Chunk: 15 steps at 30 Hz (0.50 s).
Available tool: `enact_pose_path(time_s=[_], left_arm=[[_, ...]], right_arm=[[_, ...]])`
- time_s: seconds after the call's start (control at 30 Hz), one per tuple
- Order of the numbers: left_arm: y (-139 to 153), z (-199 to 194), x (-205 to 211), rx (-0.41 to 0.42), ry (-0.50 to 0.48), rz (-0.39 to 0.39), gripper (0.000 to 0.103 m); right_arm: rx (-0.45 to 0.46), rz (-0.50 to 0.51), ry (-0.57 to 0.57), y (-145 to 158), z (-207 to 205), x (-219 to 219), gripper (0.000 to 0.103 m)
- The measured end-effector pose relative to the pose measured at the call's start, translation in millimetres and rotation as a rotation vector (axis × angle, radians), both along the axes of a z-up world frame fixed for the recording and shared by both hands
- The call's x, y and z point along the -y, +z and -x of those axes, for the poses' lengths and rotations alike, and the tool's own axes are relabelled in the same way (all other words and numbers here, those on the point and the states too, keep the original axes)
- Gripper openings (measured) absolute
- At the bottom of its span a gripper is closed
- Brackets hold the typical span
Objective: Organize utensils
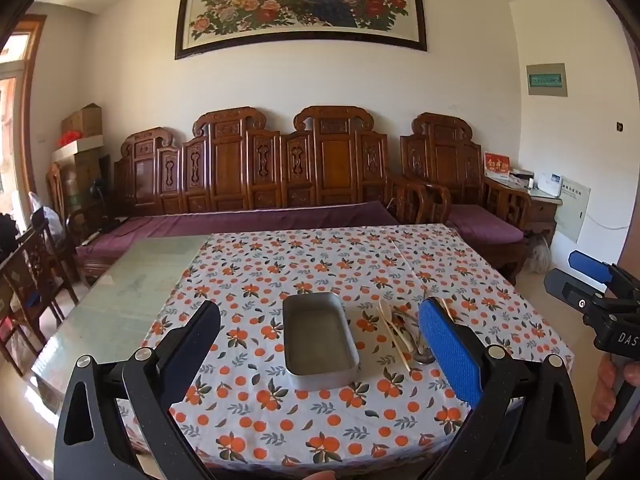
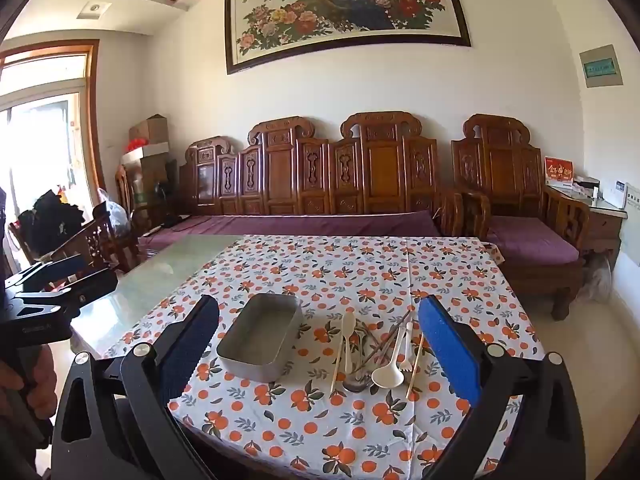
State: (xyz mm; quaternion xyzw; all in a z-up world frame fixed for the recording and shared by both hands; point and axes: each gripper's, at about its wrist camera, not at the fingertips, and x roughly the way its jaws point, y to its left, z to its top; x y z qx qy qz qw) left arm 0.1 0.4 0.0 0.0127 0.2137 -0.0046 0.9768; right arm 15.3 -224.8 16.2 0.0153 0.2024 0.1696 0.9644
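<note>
— We had the left tongs [image 1: 320, 344] gaping wide above the bench [image 1: 132, 300], gripping nothing. And the right?

— Right tongs [image 2: 320, 344] were spread wide too, empty. We saw the metal tray [image 2: 260, 336] on the orange-print cloth [image 2: 320, 420], the utensils [image 2: 380, 348] heaped just beside it, to its right.

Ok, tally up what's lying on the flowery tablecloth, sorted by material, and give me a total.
White plastic utensils: 3
Wooden chopsticks: 2
Metal utensils: at least 2; they overlap, so the exact count is unclear
Metal tray: 1
Total: at least 8
</note>
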Motion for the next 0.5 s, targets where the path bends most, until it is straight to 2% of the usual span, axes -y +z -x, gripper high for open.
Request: enact_pose_path(time_s=[0.5], left_arm=[[2.9,2.9,-1.9,0.003,0.003,0.01,0.096]], right_arm=[[-0.002,-0.002,-0.001,-1.6,-0.6,-0.7,0.1]])
